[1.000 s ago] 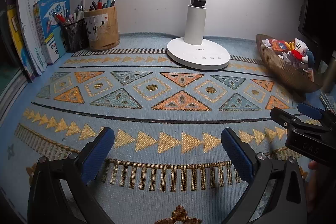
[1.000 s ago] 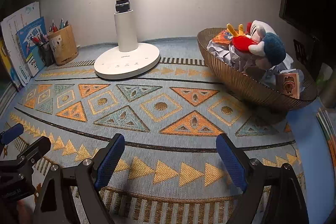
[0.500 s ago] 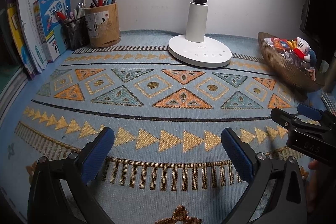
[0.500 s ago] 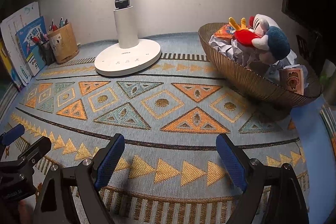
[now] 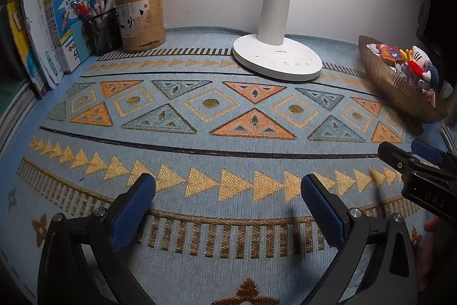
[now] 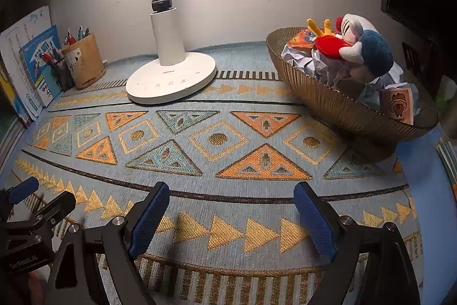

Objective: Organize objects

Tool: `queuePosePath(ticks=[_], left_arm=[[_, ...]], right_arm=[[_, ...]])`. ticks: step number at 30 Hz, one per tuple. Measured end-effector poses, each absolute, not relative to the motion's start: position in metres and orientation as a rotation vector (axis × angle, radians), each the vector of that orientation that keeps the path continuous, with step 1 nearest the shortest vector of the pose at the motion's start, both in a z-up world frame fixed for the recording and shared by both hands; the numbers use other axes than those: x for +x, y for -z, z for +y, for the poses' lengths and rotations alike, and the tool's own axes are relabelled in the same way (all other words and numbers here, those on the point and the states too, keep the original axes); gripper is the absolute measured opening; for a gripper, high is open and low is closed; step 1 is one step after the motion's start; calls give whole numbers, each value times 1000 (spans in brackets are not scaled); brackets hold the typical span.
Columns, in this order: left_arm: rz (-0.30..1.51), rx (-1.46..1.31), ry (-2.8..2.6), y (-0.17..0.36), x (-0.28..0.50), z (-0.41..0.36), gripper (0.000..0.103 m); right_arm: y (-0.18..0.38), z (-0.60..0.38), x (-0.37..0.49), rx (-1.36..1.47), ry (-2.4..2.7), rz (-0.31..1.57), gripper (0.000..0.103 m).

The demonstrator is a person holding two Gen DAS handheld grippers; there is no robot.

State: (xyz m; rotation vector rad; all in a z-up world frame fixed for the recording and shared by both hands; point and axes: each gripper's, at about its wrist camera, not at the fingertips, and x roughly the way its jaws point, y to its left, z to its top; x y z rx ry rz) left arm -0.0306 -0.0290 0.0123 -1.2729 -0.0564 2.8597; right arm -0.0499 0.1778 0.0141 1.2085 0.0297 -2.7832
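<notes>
My left gripper [image 5: 228,192] hovers open over the patterned mat [image 5: 217,105], nothing between its blue pads. My right gripper [image 6: 231,203] is open too and empty, low over the same mat [image 6: 217,139]. A ribbed bronze bowl [image 6: 328,102] at the right holds plush toys [image 6: 357,45], crumpled paper and a small carton [image 6: 398,103]. In the left wrist view that bowl [image 5: 391,87] sits at the far right. A cork pen cup [image 5: 141,19] and a mesh pen cup [image 5: 101,27] with several pens stand at the back left.
A white desk lamp [image 5: 277,53] stands at the back centre against the wall. Books [image 5: 54,27] lean upright at the left edge. The right gripper [image 5: 414,162] shows at the right of the left wrist view; the left gripper [image 6: 37,205] shows at the lower left of the right wrist view.
Both grippers have drifted slightly back and up, so the lamp and bowl sit a little higher in view. Both stay open and empty.
</notes>
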Motion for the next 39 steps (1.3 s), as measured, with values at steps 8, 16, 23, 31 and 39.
queuePosePath(ticks=[8, 16, 23, 31, 39], left_arm=[[-49, -1300, -2841, -10, -33, -28, 102], [-151, -1349, -2804, -5, -38, -37, 102], [-146, -1365, -2812, -4, -40, -38, 102], [-90, -1430, -2808, 1, -43, -33, 102], [-20, -1457, -2810, 3, -45, -25, 102]], right_arm=[[-14, 179, -51, 1222, 2783, 19, 88], [-12, 180, -51, 1239, 2782, 18, 88], [-12, 181, -51, 1247, 2778, 2, 88], [-8, 178, -56, 1289, 2751, 12, 88], [0, 177, -63, 1365, 2687, 1, 89]])
